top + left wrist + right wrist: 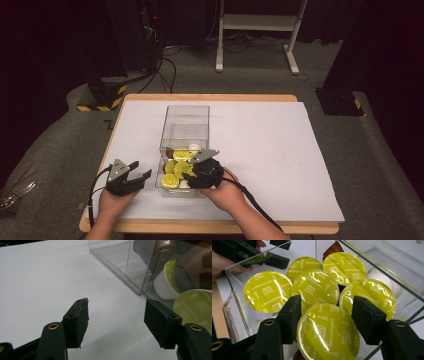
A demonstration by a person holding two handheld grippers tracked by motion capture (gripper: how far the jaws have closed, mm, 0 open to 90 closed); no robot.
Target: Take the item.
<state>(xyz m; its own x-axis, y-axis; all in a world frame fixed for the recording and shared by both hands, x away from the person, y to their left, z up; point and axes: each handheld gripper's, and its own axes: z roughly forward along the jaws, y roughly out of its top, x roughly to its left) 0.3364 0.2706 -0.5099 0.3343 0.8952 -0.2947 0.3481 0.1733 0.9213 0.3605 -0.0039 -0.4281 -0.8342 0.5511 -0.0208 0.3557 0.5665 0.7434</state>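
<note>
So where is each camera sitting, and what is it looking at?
High view: above the person's side, looking forward and down on the table; both hands hold the left tongs and right tongs.
Left gripper view: on the left tongs, looking along open jaws across the paper to the clear box.
Right gripper view: on the right tongs, looking into the box at a yellow-lidded capsule between its jaws.
Shared: all show the box and capsules.

Both forearms enter from the bottom of the frame. The left gripper (140,169) sits lower left, jaws apart; the right gripper (189,168) at lower centre, jaws apart.
</note>
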